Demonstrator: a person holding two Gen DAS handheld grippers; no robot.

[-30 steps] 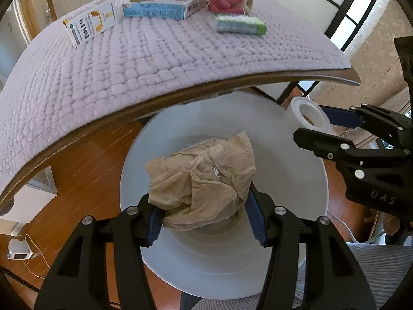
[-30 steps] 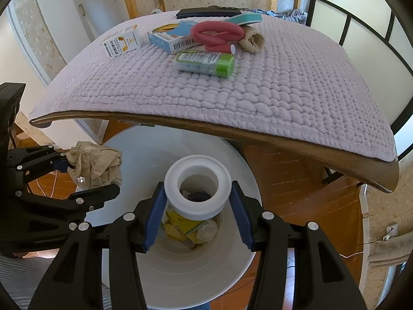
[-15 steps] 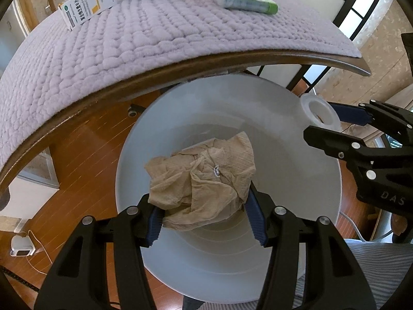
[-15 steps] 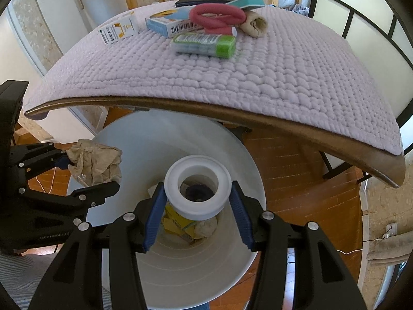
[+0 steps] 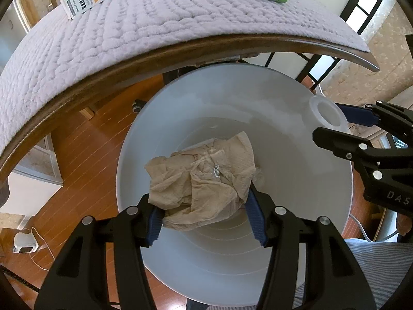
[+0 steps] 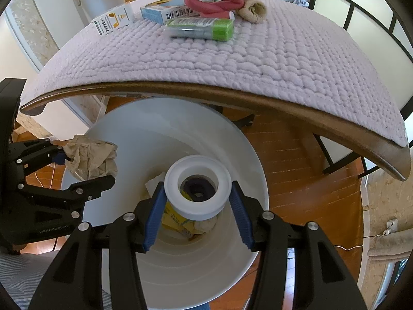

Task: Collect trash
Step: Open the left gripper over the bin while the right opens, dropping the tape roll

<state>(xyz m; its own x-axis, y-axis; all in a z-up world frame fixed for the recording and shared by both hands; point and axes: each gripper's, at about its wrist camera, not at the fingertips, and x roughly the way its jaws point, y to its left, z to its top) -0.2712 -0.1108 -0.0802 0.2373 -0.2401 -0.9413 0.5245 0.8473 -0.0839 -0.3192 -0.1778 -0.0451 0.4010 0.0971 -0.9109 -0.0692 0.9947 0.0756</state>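
Since a second ago: both grippers have come lower over the bin, so the desk edge and the things on it have slid toward the top of both views; each grip looks unchanged.
Left gripper (image 5: 204, 213): fingers pinching a crumpled brown paper towel (image 5: 204, 178) from both sides — the wad fills the gap between the blue pads and bulges forward past the tips.
Right gripper (image 6: 198, 208): fingers clamped on a white tape ring (image 6: 198, 186), one pad on each side of its rim, the hole facing the camera.
Beneath the fingers: white trash bin (image 6: 160, 134), its open mouth directly under both loads; through and below the ring, yellow wrappers and pale scraps (image 6: 180, 222) lie at the bottom.
Across the two views: in the right view the left gripper sits off to the left of the fingers with the paper wad over the bin's left rim; in the left view the right gripper sits to the right with the ring over the right rim.
Ahead of the fingers: desk (image 6: 232, 98) with a dark wooden edge, covered by a lilac quilted mat (image 6: 258, 59).
Far end of the mat: green-capped tube (image 6: 201, 28), blue box (image 6: 165, 13), white-and-orange box (image 6: 113, 22), red loop (image 6: 214, 0) — plus a beige roll (image 6: 254, 11) just beside the loop.
Below: wooden floor (image 5: 85, 139).
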